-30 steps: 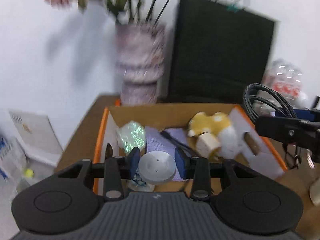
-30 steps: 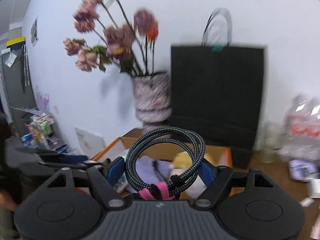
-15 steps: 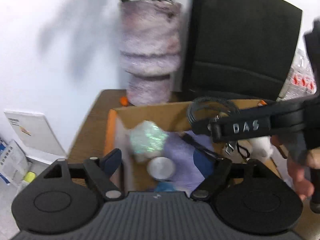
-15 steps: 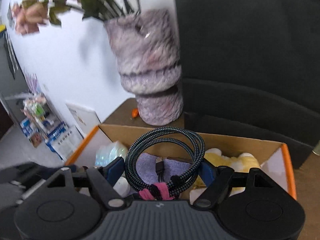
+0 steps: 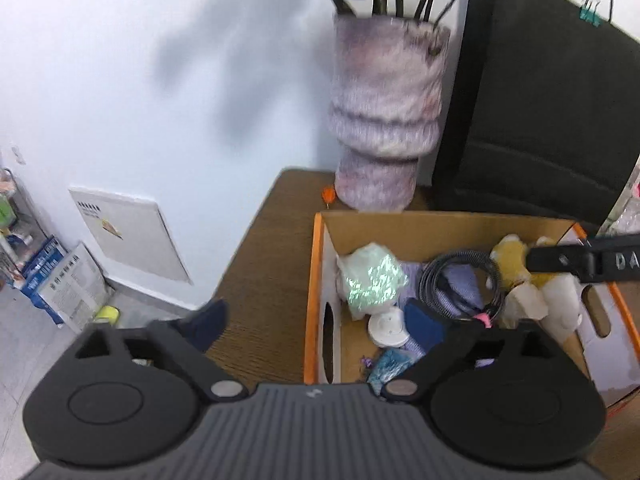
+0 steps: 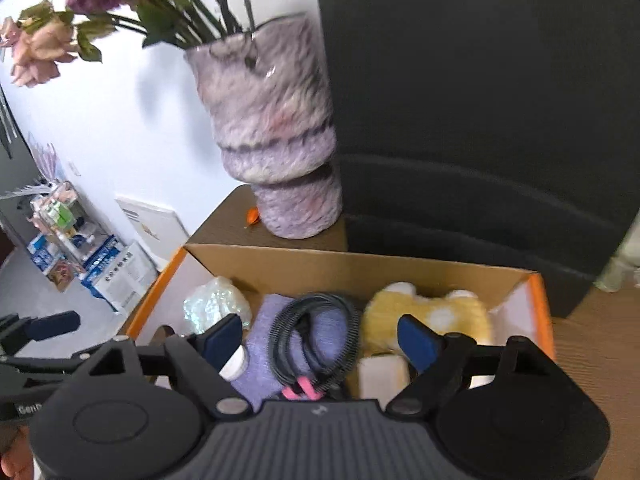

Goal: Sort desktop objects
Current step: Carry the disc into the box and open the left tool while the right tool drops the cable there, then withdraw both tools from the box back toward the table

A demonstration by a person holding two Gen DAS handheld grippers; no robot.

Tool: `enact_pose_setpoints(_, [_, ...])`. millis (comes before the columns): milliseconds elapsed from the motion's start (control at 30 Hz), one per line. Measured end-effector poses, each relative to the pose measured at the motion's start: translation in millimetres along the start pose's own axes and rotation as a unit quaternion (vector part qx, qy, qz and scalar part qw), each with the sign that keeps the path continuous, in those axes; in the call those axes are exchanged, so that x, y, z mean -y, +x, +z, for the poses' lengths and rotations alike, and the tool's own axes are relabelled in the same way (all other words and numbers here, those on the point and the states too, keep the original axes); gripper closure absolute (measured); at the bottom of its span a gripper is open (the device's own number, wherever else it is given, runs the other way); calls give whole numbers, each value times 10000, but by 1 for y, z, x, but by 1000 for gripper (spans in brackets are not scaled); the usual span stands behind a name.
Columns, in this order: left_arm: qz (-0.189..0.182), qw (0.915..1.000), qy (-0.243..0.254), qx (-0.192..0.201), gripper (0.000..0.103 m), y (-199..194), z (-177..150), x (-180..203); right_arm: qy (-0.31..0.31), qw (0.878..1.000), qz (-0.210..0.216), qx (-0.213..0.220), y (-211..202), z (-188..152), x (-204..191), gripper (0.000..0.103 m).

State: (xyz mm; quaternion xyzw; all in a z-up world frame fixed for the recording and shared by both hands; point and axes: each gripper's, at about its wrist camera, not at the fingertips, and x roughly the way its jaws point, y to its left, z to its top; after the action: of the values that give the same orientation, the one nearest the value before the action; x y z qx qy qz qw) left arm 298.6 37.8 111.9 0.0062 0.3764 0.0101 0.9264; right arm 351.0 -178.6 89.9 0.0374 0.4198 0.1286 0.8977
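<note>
Inside the cardboard box (image 6: 360, 268), disc (image 5: 388, 326) and cable (image 6: 316, 340) now lie dropped; both tongs opening, empty.

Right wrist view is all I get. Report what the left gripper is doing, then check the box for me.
Observer: The left gripper is opening its jaws, with nothing between them. One finger shows over the brown wooden table, outside the orange-edged cardboard box.
Operator: Find the white round disc.
Observer: The white round disc lies inside the box, beside the iridescent crumpled wrapper, on the side nearer the camera.
Operator: Describe the box's left wall.
Observer: It has an oval hand-hole cut-out.
</note>
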Motion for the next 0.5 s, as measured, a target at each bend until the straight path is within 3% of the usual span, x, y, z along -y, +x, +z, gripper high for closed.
enact_pose_setpoints(133, [134,9994,237,205,0,-31,-4,1,-129,9987,-498,52,-31,-9,7,18])
enact_pose_setpoints(267, [190,9993,128,297,0,-62,-13,-7,-136,9951,-970,100,-69,-30,19,18])
enact_pose_setpoints(400, [173,9986,109,487,0,-92,-44,-11,-126,9957,-895,197,-100,-60,19,18])
enact_pose_setpoints(500, [423,9961,-82,776,0,-115,-85,-15,-256,9946,-926,402,-120,-94,14,16])
